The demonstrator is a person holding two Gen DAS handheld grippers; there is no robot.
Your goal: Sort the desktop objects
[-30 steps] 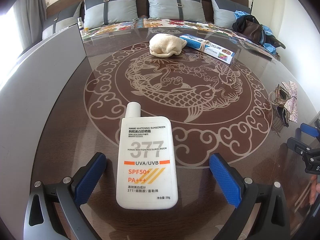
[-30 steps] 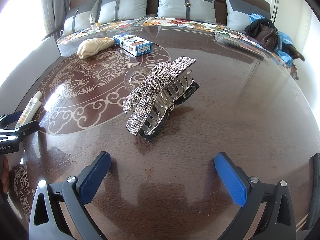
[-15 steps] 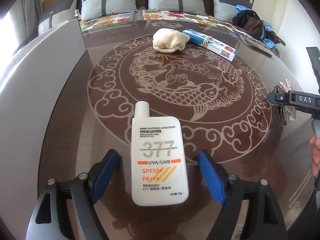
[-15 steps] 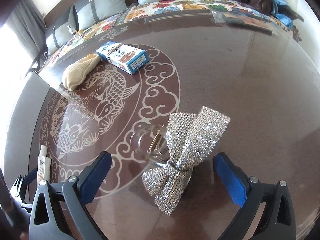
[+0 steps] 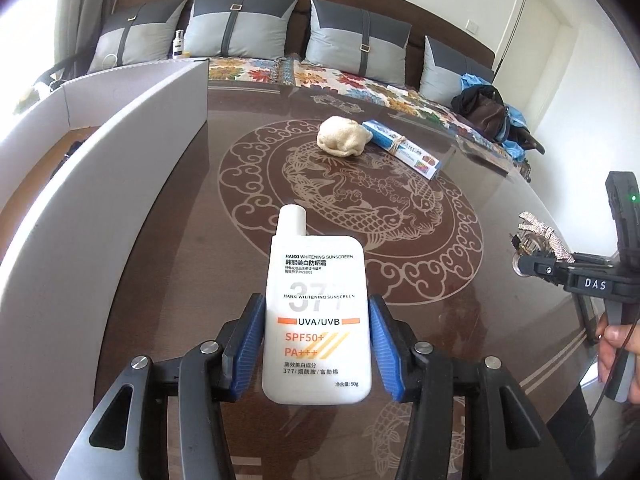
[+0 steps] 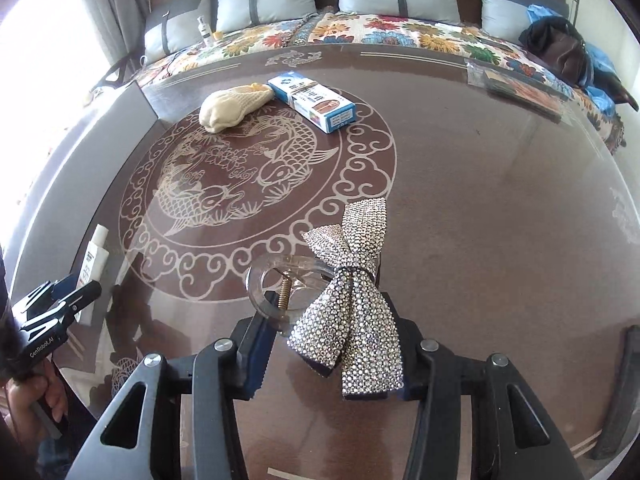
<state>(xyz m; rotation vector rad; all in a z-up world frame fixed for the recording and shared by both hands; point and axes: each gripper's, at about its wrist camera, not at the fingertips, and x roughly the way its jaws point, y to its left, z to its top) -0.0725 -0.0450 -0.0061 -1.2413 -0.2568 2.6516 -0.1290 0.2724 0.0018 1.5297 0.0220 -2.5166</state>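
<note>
Left wrist view: white sunscreen bottle (image 5: 316, 320), orange print, pinched by closing left gripper (image 5: 317, 346). Right wrist view alone: rhinestone bow hair clip (image 6: 352, 300) clamped in closing right gripper (image 6: 332, 354).

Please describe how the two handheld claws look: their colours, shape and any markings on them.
Both match. The left claw and right claw have blue ribbed pads on black fingers, silver-grey triangular side arms with cut-outs, and round silver pivot screws. Seen from outside, the right one bears "DAS" lettering and a green light, the left "GenRobot.AI".
</note>
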